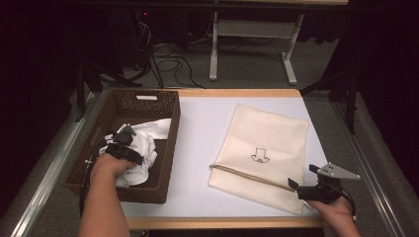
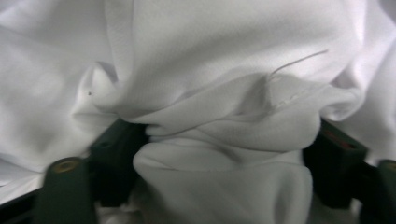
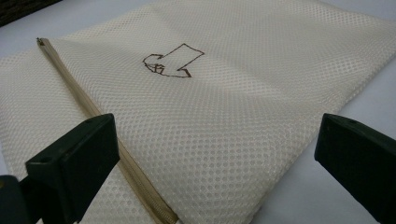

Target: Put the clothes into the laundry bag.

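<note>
A crumpled white cloth (image 1: 150, 132) lies in a dark wicker basket (image 1: 170, 148) at the table's left. My left gripper (image 1: 123, 139) is pushed down into it. In the left gripper view the cloth (image 2: 210, 70) bulges between the wide-apart jaws of this gripper (image 2: 224, 144), which is open. A cream mesh bag (image 1: 264, 143) with a small drawn mark lies flat at the right, its zipper (image 1: 247, 175) running along the near edge. My right gripper (image 1: 302, 176) hovers open at the bag's near right corner, and the right gripper view shows the bag (image 3: 233, 93) and zipper (image 3: 79, 98) between its jaws.
The basket and bag rest on a white mat (image 1: 202, 133) over a wooden table (image 1: 237, 92) with metal side rails. Beyond the far edge are floor cables (image 1: 168, 64) and a white table frame (image 1: 213, 49).
</note>
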{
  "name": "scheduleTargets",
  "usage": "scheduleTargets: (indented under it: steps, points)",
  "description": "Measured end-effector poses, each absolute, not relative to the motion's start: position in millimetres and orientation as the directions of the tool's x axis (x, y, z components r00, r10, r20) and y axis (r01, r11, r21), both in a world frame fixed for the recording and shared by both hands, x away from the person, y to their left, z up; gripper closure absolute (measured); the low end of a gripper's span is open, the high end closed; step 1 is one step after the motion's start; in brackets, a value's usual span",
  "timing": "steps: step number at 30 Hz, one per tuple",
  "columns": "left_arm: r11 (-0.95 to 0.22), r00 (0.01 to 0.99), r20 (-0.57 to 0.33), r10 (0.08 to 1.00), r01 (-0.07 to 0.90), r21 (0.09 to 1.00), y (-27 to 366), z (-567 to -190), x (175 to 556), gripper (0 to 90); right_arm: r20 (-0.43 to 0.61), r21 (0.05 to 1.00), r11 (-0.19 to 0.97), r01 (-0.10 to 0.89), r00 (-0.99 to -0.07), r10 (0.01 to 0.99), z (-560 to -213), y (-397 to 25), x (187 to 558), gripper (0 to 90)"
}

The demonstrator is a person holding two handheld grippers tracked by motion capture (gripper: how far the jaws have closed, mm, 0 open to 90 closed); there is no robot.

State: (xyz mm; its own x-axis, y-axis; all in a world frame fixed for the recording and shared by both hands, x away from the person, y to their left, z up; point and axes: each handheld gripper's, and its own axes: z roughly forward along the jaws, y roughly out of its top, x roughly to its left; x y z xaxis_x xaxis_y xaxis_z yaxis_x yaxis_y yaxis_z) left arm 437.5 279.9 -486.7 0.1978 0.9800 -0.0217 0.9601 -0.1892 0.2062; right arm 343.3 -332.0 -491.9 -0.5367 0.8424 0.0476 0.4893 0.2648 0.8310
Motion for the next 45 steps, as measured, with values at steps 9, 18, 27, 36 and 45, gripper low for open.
scheduleTargets:
  steps: [9,18,27,36,45]
  points:
    - [-0.202,0.210,-0.007,0.978,0.948,0.245,281,-482,435,58.9,0.053,0.833,0.260,0.488,-0.537,0.842,-492,-333,344,0.4]
    - [-0.211,0.214,0.017,0.977,0.944,0.253,278,-478,434,67.7,0.046,0.836,0.264,0.481,-0.541,0.840,-491,-333,343,0.7]
    - [-0.207,0.220,0.033,0.975,0.845,0.493,278,-452,419,69.7,0.041,0.838,0.265,0.478,-0.538,0.842,-489,-334,343,0.8]
    - [-0.202,0.239,0.050,0.970,0.670,0.714,280,-433,399,69.5,0.035,0.839,0.269,0.473,-0.541,0.840,-489,-334,342,0.9]
    - [-0.222,0.229,0.125,0.966,0.475,0.852,278,-419,377,69.4,0.039,0.836,0.269,0.478,-0.541,0.840,-490,-332,342,1.0]
